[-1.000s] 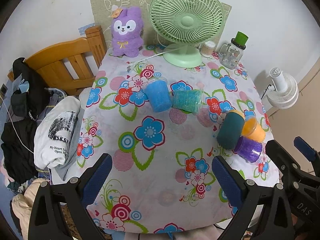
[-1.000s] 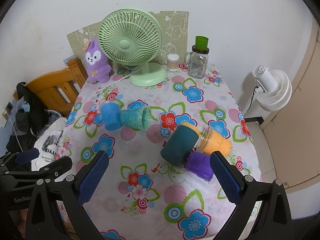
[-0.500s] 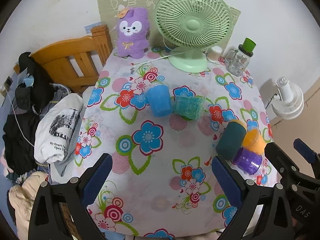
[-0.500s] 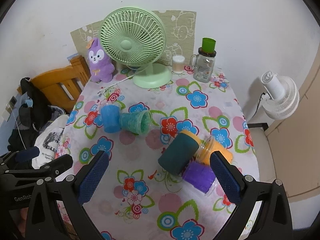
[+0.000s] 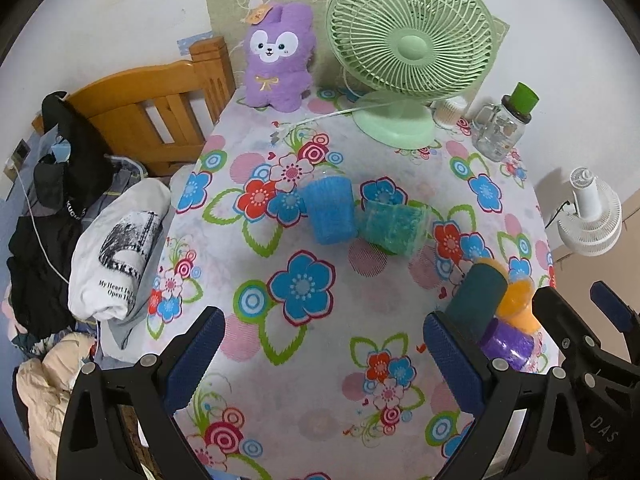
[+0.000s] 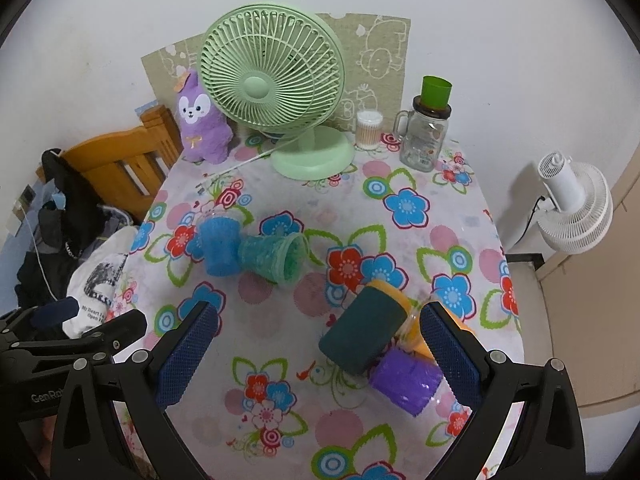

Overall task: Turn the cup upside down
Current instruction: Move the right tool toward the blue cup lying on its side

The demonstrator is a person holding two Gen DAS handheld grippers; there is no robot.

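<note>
Five cups lie on their sides on the floral-clothed desk (image 6: 400, 184) as I hold both tools above its near edge: the left hand-held gripper (image 5: 320, 354) and the right hand-held gripper (image 6: 316, 354) each have their blue-padded fingers spread wide apart, clamped on nothing. A blue cup (image 6: 218, 246) and a teal cup (image 6: 276, 258) lie touching mid-desk, the teal one's open mouth turned toward the right; nearer the right edge a dark green cup (image 6: 360, 336) lies against an orange cup (image 5: 518, 306) and a purple cup (image 6: 406, 380), all three bunched together. Which cup the task means I cannot tell, though the dark green one sits closest to my right tool. I judge these to be light, thin plastic tumblers: the blue, teal and purple ones look translucent with a textured wall, likely to flex if squeezed hard and to roll if nudged, being round and lying down. The textured wall should give the pads some bite. I would take hold across the body at mid-length, fingers either side of the wall, not at the flimsier rim. At the back stand a green desk fan (image 6: 276, 80), a purple plush toy (image 5: 280, 52) and a glass jar mug (image 6: 426, 136), well apart from the cups.
</note>
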